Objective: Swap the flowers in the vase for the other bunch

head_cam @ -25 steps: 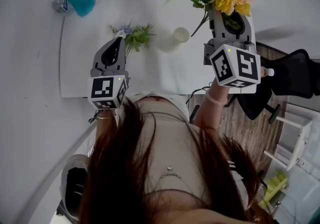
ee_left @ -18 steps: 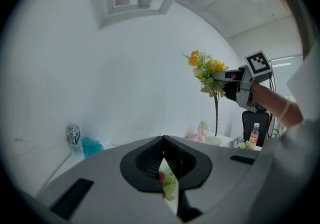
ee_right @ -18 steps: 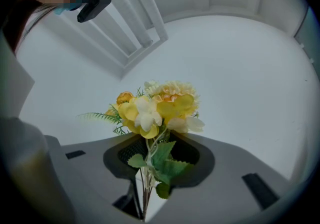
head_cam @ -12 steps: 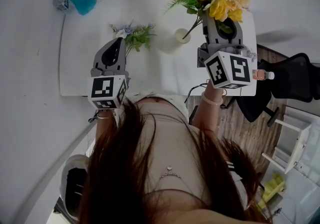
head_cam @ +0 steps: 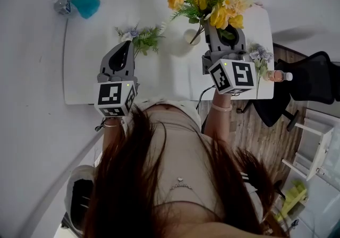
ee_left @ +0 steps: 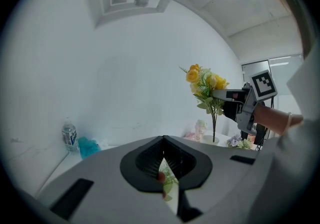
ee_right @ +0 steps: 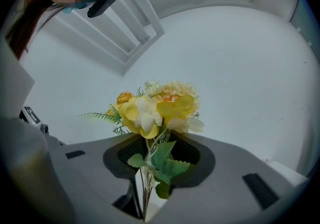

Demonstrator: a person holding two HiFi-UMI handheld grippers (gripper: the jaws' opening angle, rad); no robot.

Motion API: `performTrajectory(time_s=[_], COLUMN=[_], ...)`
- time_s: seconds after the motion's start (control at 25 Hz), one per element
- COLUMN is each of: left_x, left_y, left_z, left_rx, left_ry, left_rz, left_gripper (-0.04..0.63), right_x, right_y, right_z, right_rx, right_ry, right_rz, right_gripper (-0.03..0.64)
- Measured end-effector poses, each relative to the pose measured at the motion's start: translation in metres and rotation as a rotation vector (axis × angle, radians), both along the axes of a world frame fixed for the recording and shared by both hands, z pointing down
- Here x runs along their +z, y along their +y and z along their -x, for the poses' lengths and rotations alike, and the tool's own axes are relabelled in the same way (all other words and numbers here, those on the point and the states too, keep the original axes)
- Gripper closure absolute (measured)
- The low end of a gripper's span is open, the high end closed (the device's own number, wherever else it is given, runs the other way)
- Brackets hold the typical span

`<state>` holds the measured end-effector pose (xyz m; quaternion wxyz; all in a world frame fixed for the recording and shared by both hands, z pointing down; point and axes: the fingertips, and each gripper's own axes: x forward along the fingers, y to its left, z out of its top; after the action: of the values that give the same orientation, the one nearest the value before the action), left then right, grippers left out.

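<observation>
Your head view gives the layout. The vase (head_cam: 192, 37) stands mid-table. A purple bunch (head_cam: 141, 37) sits just beside the tip of your left gripper (head_cam: 127, 47). A second purple sprig (head_cam: 258, 54) lies at the right edge of the table (head_cam: 90, 67), next to a bottle (head_cam: 278, 76) of pinkish drink.

The left gripper view adds what that steep look down flattens. The yellow bunch (ee_left: 206, 84) stands upright above the vase, its stems running straight down to the mouth. You cannot tell there whether they are inside.

Only the right gripper view shows the hold. Your right gripper (ee_right: 147, 178) pinches the stems low down, with leaves and blooms rising above the fingers.

Your left fingers are pressed together. A sliver of green leaf shows in the slit between them, but no view tells whether it is nipped.

The water bottle (head_cam: 61, 4) beside the teal cloth (head_cam: 86, 3) has a blue label too small to read. The marker cubes (head_cam: 232, 76) carry only black-and-white squares.
</observation>
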<state>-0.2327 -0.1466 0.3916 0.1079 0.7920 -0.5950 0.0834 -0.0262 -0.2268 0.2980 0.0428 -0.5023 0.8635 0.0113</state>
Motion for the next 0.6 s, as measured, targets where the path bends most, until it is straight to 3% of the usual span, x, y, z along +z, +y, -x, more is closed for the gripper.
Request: performTrajectory(time_s=[0.6], left_x=[-0.003], left_y=[-0.004], left_z=[-0.007], left_rx=[0.019], left_ry=[-0.008], left_rz=[-0.002], left_gripper=[0.592], right_x=[0.037], right_y=[0.009], right_z=[0.008], right_rx=[-0.039], right_ry=[0.069], right_rz=[0.031], right_gripper=[0.463])
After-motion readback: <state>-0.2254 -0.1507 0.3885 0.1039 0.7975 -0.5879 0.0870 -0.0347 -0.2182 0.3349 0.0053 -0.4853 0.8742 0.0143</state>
